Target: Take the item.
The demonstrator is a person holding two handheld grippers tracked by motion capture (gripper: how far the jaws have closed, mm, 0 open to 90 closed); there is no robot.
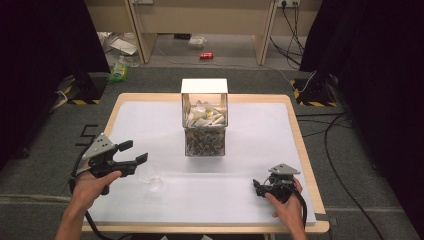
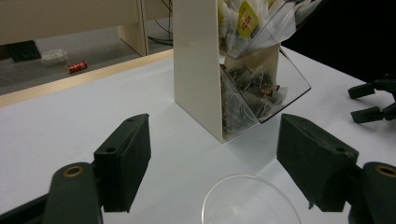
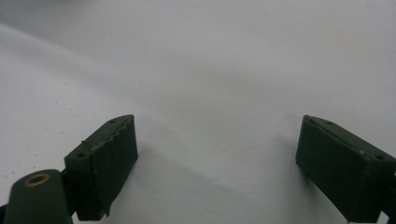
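Your left gripper (image 1: 134, 152) hovers, jaws spread and empty, just above the clear glass cup (image 1: 149, 174) standing before the tea-bag dispenser (image 1: 204, 117), the reach apparently in hand, a centred descent next, while your right gripper (image 1: 260, 188) rests released.

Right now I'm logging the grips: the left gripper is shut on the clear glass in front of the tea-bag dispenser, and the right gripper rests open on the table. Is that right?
Not quite. The left gripper is open: the left gripper view shows its jaws standing wide, clear of the clear glass below them. The tea-bag dispenser does stand behind the glass, and the right gripper rests open on the table.
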